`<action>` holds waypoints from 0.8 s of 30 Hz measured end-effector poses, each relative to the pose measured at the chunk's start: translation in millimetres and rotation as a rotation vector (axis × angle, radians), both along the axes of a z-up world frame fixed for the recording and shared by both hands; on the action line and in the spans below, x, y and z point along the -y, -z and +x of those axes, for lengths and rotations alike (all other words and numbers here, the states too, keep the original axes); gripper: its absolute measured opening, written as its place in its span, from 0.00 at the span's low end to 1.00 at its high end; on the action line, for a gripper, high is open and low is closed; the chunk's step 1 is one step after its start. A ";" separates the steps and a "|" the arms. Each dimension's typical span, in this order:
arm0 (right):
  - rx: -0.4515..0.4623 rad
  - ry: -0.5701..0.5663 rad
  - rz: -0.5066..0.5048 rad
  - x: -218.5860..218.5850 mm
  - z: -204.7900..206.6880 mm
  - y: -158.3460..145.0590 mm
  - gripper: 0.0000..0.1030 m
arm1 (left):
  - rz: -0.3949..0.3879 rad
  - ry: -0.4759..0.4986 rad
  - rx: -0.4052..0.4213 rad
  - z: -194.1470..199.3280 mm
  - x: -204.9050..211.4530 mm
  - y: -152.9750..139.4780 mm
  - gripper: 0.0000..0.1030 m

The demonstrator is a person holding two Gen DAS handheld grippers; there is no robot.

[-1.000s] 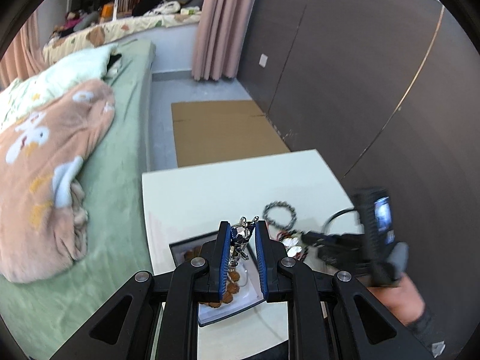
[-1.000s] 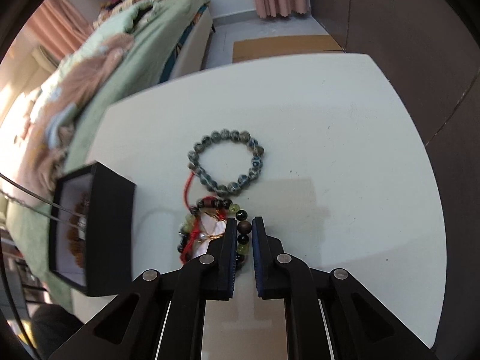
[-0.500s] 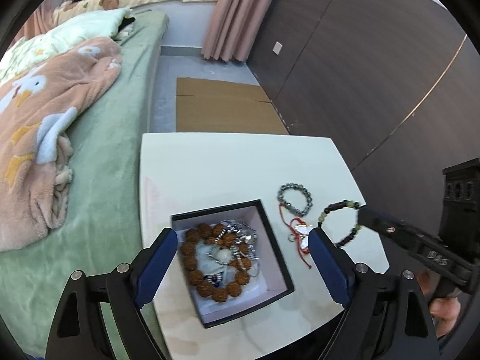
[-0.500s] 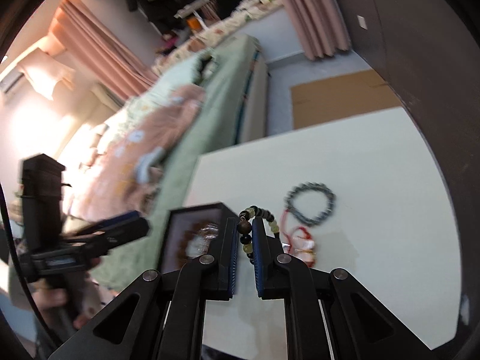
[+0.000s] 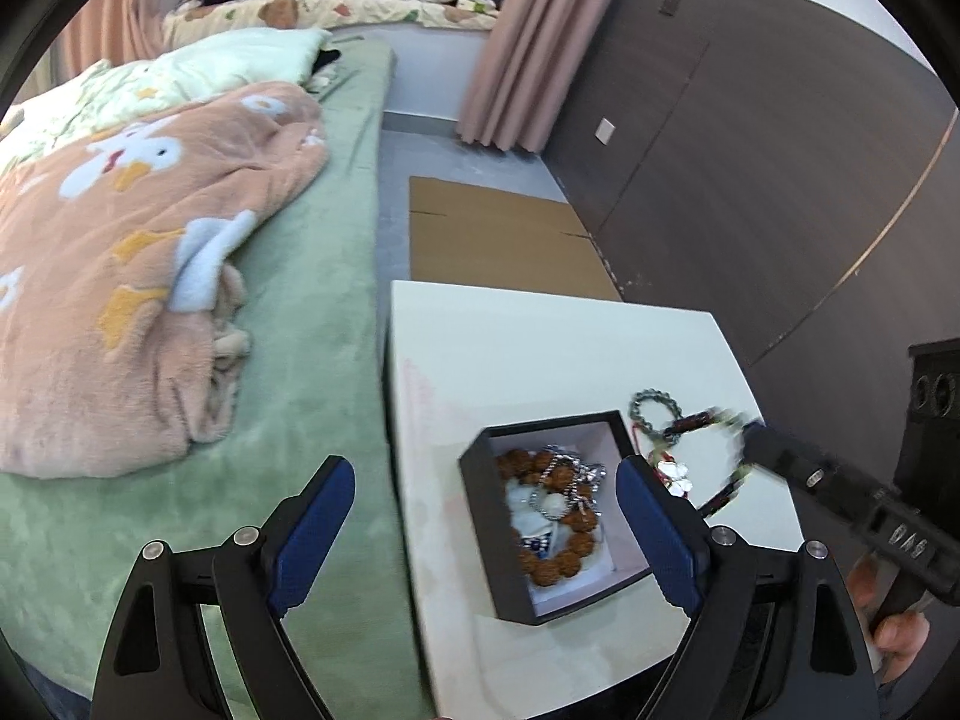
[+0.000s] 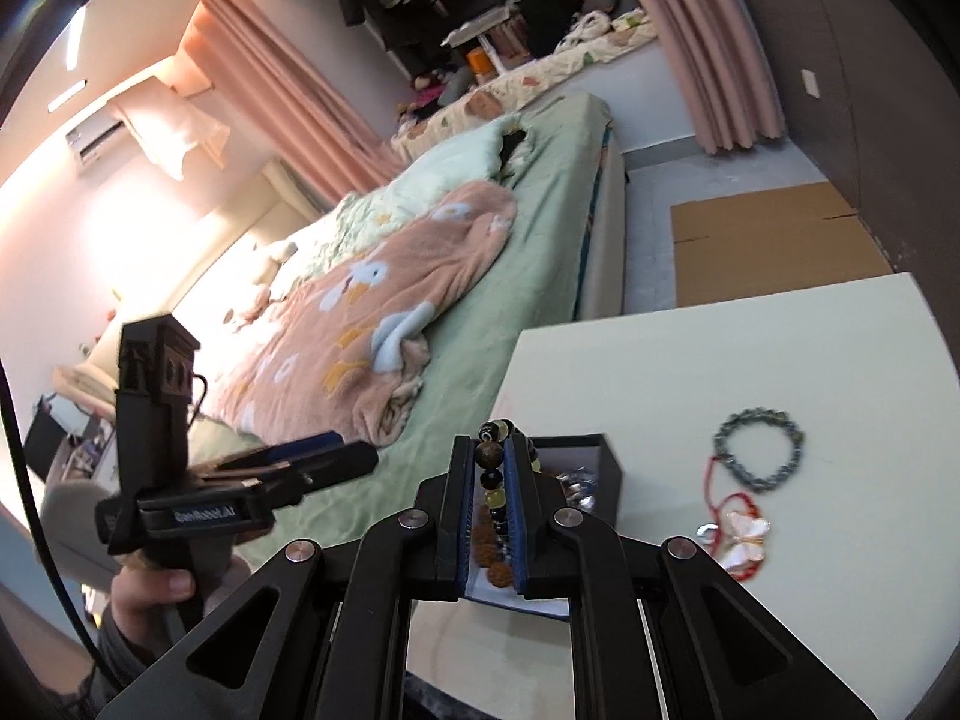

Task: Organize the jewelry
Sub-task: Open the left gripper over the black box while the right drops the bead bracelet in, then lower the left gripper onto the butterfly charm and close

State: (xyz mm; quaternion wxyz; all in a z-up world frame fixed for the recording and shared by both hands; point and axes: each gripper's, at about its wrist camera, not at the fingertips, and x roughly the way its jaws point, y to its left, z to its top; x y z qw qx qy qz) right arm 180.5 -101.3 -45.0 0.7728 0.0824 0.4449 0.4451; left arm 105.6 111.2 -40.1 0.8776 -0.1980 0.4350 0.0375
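Above box rim (image 6: 609,468), probably: bracelet (image 6: 493,483).

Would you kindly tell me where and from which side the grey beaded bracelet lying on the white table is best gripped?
I'd take the grey beaded bracelet from straight above, one finger inside the ring and one outside, pinching the bead strand. It lies flat on the white table, so no edge is offered sideways. Choose the far arc, since the red cord with the white butterfly charm touches its near side.

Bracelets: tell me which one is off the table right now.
The mixed dark-and-yellow bead bracelet, clamped in the right gripper. The grey-green bracelet and red-cord one lie on the table; the brown one sits in the box.
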 end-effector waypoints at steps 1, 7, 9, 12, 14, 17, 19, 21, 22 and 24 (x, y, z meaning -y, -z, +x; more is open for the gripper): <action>-0.029 -0.019 -0.012 -5.4 0.0 4.2 0.27 | -0.003 -0.008 0.002 -1.3 -3.7 -0.5 0.87; -0.049 -0.016 0.012 4.6 -3.6 6.4 0.80 | -0.002 -0.027 0.014 -6.0 -10.3 -4.6 0.87; -0.055 0.012 0.014 18.0 -1.9 7.5 0.80 | -0.001 -0.019 0.022 -5.6 -7.4 -7.4 0.87; -0.056 0.052 -0.002 33.6 -2.3 8.4 0.80 | -0.001 0.001 0.035 -2.7 1.3 -12.3 0.87; -0.042 0.081 -0.017 43.6 -3.1 6.5 0.80 | -0.005 0.017 0.046 -0.2 8.5 -15.9 0.87; -0.024 0.123 -0.044 57.3 -2.1 4.8 0.80 | -0.010 0.044 0.061 4.3 20.6 -20.0 0.87; -0.021 0.151 -0.057 68.1 0.1 3.7 0.80 | -0.007 0.066 0.063 9.2 31.6 -21.0 0.87; -0.026 0.189 -0.071 80.7 2.7 3.8 0.80 | -0.004 0.085 0.064 13.1 40.7 -21.4 0.87; -0.033 0.205 -0.073 86.9 4.2 4.2 0.80 | -0.002 0.098 0.062 16.9 47.4 -21.3 0.87; -0.047 0.233 -0.074 99.2 8.4 4.5 0.80 | 0.004 0.112 0.058 21.7 55.9 -21.7 0.87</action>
